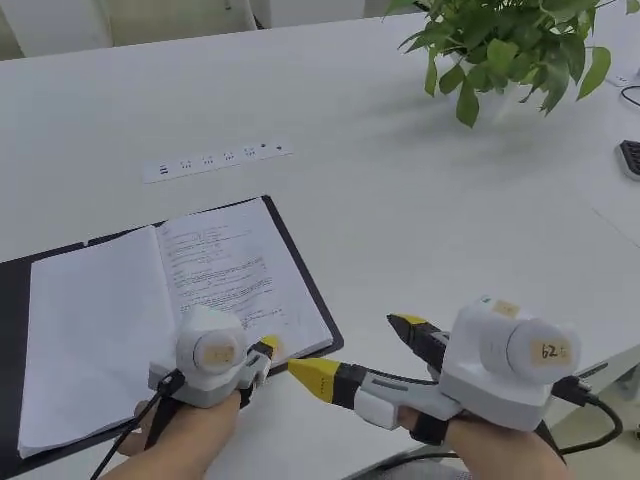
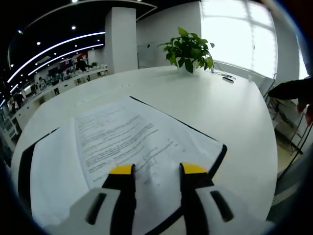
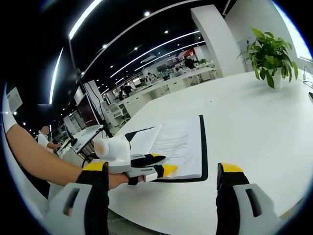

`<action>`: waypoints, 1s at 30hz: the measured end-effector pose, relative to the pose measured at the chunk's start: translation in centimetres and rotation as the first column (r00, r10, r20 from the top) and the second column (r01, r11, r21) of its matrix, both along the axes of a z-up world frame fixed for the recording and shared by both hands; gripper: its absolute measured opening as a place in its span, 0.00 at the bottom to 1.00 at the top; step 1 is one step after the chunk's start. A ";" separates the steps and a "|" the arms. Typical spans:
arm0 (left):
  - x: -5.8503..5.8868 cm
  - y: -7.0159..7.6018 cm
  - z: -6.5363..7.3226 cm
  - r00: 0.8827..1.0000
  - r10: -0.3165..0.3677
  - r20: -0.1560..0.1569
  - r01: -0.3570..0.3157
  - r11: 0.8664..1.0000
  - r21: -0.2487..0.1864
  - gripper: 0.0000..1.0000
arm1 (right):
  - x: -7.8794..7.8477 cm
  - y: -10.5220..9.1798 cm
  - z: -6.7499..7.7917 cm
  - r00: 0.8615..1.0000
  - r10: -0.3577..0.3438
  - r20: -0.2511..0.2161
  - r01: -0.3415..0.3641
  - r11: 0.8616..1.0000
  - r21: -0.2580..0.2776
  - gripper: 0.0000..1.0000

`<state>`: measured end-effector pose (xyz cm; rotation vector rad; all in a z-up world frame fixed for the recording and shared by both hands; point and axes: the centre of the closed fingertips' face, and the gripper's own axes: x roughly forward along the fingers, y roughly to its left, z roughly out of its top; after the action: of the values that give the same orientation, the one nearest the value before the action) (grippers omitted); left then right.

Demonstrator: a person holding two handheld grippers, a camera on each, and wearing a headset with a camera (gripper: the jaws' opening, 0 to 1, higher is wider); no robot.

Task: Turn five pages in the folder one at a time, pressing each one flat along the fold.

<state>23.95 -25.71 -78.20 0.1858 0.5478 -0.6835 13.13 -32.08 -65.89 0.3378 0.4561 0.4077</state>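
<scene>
**Page-turning at the bench, nearest elements first.** The left gripper (image 2: 157,171) is hovering low over the near edge of the printed page (image 1: 225,265). Its jaws are standing a moderate gap apart and gripping nothing (whether the tips are touching the paper cannot be told). Beside it, toward the person's right, the right gripper (image 1: 357,347) is hanging over bare table (image 1: 400,180). It is sitting just off the near corner of the folder (image 1: 10,340), with its jaws spread wide and empty.

The folder is lying open and flat directly ahead of the left gripper and to the left of the right one. Its black cover is showing as a thin border around the sheets. The printed page is carrying dense lines of text, and across the fold (image 1: 170,280) a blank page (image 1: 95,320) is lying smooth. Both sides are looking level, with no sheet lifted or curling.

The step in hand is probably the start of a page turn, and no count of pages already turned can be read. The next move is calling for one thin sheet to be caught at its free edge, since a second sheet may come along. That sheet then needs carrying over the fold and pressing flat there.

Farther ahead of both grippers, a white power strip (image 1: 215,160) is lying on the table. Beyond it, a leafy potted plant (image 1: 510,45) is standing.
</scene>
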 end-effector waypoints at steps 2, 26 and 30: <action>0.1 0.1 0.1 1.000 0.002 0.003 -0.002 1.000 -0.003 0.30 | 0.0 0.0 -0.1 1.000 0.002 -0.001 -0.002 1.000 -0.004 0.91; 0.8 1.1 0.1 0.986 0.131 -0.100 -0.144 0.981 -0.129 0.00 | 4.1 1.5 -2.2 0.992 0.105 -0.073 -0.106 0.994 -0.011 0.73; 0.7 1.0 0.1 0.986 0.130 -0.101 -0.143 0.981 -0.134 0.00 | 5.6 2.3 -3.9 0.987 0.117 -0.113 -0.117 0.993 0.007 0.64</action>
<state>24.66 -24.69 -78.13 -0.0156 0.5920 -0.5959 18.75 -29.82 -69.79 0.3368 0.5892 0.5051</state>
